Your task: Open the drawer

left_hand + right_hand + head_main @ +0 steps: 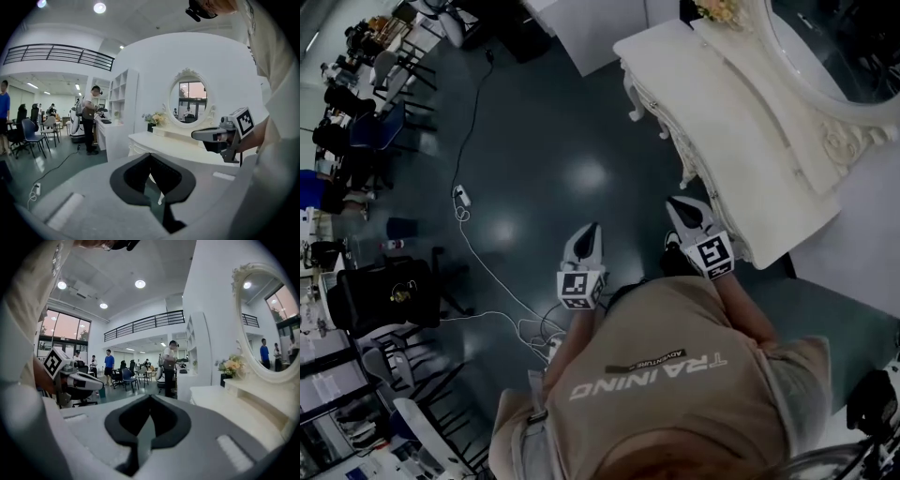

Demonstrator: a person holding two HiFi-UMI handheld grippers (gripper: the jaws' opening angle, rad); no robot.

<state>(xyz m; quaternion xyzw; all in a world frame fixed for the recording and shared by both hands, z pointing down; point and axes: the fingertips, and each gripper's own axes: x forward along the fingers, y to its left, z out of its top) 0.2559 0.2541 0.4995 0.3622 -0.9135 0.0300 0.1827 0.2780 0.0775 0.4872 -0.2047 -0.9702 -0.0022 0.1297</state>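
A white carved dressing table (741,141) with an oval mirror (191,101) stands to the right in the head view. Its drawer front does not show clearly in any view. My left gripper (591,230) hangs over the dark floor, apart from the table, its jaws shut and empty. My right gripper (680,204) is near the table's front corner, short of touching it, and it too is shut on nothing. In the left gripper view the table (178,145) lies ahead, with the right gripper (220,136) at the right. The right gripper view has the table (234,404) at its right and the left gripper (79,379) at its left.
A cable with a power strip (461,197) runs across the floor to the left. A black chair (380,295) stands at the left edge. A person (89,119) stands at a white counter beyond the table. Flowers (157,119) sit on the table's far end.
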